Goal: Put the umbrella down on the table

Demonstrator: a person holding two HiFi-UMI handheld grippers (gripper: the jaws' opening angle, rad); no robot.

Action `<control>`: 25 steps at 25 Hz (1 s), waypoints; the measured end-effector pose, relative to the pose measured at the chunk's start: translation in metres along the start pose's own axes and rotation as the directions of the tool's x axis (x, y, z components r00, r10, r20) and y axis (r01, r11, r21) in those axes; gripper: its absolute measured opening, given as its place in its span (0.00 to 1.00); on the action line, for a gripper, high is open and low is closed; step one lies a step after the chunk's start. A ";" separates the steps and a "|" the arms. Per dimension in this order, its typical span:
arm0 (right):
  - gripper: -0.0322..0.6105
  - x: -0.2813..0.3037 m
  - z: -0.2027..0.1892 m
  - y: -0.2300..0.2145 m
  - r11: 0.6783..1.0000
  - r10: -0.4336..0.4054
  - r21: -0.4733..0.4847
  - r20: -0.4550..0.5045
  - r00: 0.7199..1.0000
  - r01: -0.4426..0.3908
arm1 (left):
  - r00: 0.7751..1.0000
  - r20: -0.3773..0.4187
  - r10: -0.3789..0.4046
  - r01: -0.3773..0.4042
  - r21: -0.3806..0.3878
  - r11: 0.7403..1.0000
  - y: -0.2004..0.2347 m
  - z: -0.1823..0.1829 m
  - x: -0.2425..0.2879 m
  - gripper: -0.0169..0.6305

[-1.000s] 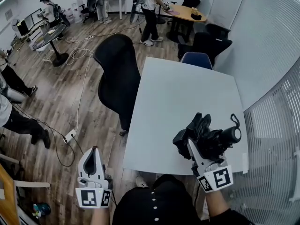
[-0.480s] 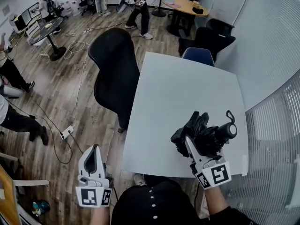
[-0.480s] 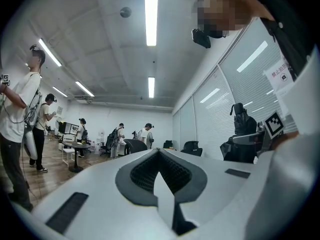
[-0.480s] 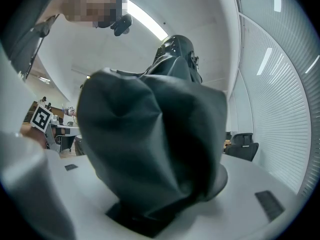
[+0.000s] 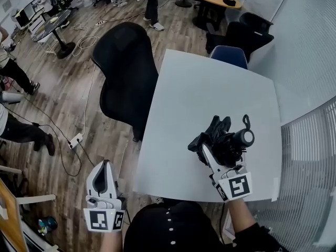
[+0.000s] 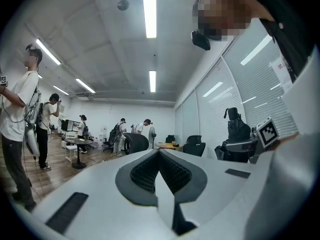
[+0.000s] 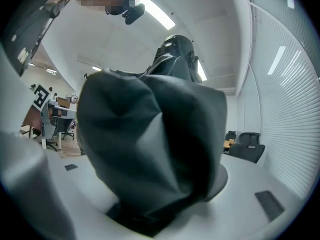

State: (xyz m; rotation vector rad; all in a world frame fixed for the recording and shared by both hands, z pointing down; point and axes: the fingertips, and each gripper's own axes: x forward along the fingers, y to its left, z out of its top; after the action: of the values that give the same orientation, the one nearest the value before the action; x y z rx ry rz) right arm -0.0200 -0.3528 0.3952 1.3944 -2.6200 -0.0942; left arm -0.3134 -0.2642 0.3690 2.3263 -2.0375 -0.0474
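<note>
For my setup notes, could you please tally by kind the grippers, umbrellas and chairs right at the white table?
Grippers: 2, left gripper and right gripper
Umbrellas: 1, the umbrella
Chairs: 2, black chair and blue chair
Total: 5

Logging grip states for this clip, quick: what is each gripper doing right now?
Left gripper: jaws closed, nothing between them.
Right gripper: jaws closed on the folded black fabric umbrella.
</note>
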 end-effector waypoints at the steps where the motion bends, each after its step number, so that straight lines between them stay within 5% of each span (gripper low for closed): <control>1: 0.50 0.006 -0.005 -0.001 1.000 0.006 -0.010 -0.012 1.000 -0.006 | 1.000 -0.010 -0.001 0.001 -0.003 1.000 -0.001 -0.003 0.003 0.04; 12: 0.50 0.079 -0.072 -0.012 0.975 0.058 -0.206 -0.137 0.989 -0.086 | 0.995 -0.101 0.007 -0.008 -0.011 1.000 -0.011 -0.032 0.022 0.04; 19: 0.50 0.115 -0.125 -0.007 0.928 0.094 -0.333 -0.220 0.971 -0.165 | 0.988 -0.153 -0.006 0.004 -0.014 1.000 -0.022 -0.050 0.029 0.04; 25: 0.50 0.139 -0.168 -0.001 0.857 0.095 -0.459 -0.306 0.947 -0.234 | 0.979 -0.204 0.001 -0.007 -0.025 1.000 -0.023 -0.068 0.032 0.04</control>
State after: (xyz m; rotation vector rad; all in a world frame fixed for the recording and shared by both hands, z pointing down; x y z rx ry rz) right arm -0.0646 -0.4643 0.5770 0.9257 -2.2532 -0.4738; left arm -0.2824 -0.2915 0.4363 2.2087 -1.9310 0.1583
